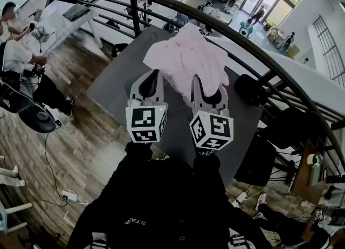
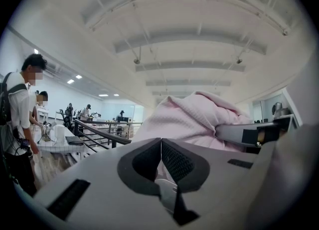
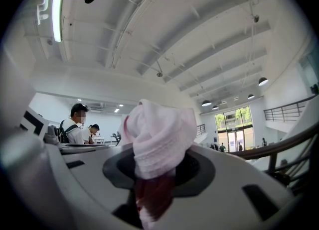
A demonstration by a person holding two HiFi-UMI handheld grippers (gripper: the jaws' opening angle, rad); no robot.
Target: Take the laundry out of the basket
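Gripping a fold of the pink cloth (image 1: pixel 186 56) in our right gripper (image 3: pixel 158 172), we held it aloft over the dark table (image 1: pixel 114 81) (no basket showed); our left gripper (image 2: pixel 160 145), closed on nothing, sat just beside its left edge, nearer that free side.

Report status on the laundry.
Left hand-held gripper, right hand-held gripper: both shut on pink textured cloth. Cloth held aloft between them. Nothing blocking.

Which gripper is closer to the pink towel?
Right. The right gripper is clamped on the pink towel, which bunches up between its jaws. The left gripper sits at the towel's left edge with its jaws together. I can't tell whether it pinches any cloth.
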